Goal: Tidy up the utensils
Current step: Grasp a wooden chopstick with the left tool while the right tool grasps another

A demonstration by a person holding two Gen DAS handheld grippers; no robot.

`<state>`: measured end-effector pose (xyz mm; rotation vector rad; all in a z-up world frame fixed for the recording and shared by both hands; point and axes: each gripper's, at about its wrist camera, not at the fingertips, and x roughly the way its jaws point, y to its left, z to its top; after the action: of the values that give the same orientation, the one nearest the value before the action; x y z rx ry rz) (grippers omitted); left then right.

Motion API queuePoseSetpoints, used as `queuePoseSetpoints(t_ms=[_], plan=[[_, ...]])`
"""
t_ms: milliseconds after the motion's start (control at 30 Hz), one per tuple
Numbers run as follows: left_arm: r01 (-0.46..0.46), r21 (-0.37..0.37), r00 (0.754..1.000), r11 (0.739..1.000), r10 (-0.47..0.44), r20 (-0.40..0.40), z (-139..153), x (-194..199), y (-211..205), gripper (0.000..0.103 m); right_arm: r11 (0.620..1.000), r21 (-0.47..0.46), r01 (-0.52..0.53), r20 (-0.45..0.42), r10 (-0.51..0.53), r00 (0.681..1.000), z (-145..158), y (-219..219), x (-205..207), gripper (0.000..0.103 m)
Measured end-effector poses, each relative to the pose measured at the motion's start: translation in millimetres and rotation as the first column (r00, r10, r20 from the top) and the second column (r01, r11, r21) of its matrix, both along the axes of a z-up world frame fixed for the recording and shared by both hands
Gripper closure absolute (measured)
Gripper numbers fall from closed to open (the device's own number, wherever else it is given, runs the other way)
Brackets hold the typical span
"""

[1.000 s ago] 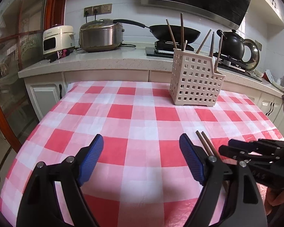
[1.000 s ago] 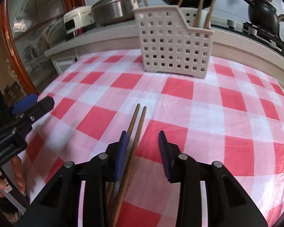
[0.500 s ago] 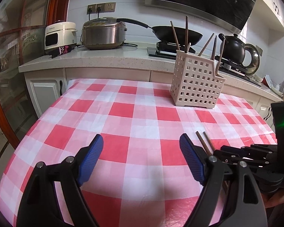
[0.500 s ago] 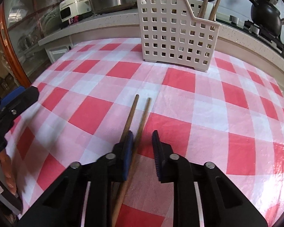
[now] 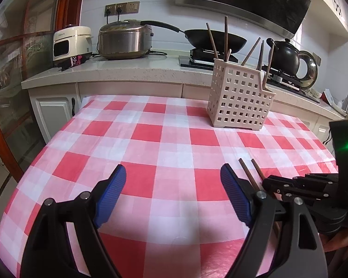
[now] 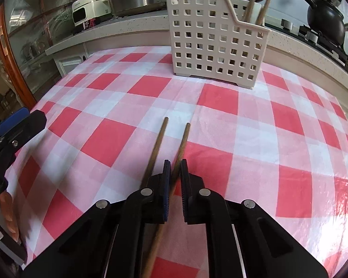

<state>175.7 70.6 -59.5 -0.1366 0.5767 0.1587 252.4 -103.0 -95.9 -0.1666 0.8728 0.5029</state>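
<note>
A red-and-white checked tablecloth (image 5: 150,134) covers a table set against a pale speckled stone countertop (image 5: 127,71) over white cabinets (image 5: 53,113). On the white wall, a strip of power sockets (image 5: 121,8) sits beside a dark angled range hood (image 5: 243,0). At left stands a glass-fronted cabinet with a reddish wooden frame (image 5: 67,2), reflecting daylight.

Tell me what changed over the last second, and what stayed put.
The right gripper closed its jaws from half open onto the right-hand chopstick; the other chopstick lies outside them. The left gripper stayed open, and the utensil basket kept its place.
</note>
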Motion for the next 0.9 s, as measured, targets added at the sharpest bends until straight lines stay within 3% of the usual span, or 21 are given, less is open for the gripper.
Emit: queuePoseSetpoints(t_ms=[400,567,800,900], plan=[[0.103,-0.049,0.985,0.993,-0.109,-0.135,-15.3,33.5,-48.7,0.024,0.996,0.069,0.064,-0.009,-0.064,0.998,3.6,-50.2,-4.2,0.097],[0.149,-0.035,0.964,0.988,-0.153,-0.219,-25.4,54.4,-78.0,0.045,0.991,0.105,0.081,-0.016,-0.080,0.997,7.1,-65.4,-3.5,0.097],[0.167,-0.070,0.948,0.984,-0.179,-0.263,-33.1,71.2,-100.6,0.054,0.985,0.147,0.088,-0.021,-0.086,0.996,9.5,-81.0,-2.2,0.097],[0.172,-0.057,0.938,0.983,-0.181,-0.295,-37.6,77.9,-109.8,0.074,0.983,0.160,0.093,-0.029,-0.090,0.996,8.7,-85.9,-1.0,0.097]])
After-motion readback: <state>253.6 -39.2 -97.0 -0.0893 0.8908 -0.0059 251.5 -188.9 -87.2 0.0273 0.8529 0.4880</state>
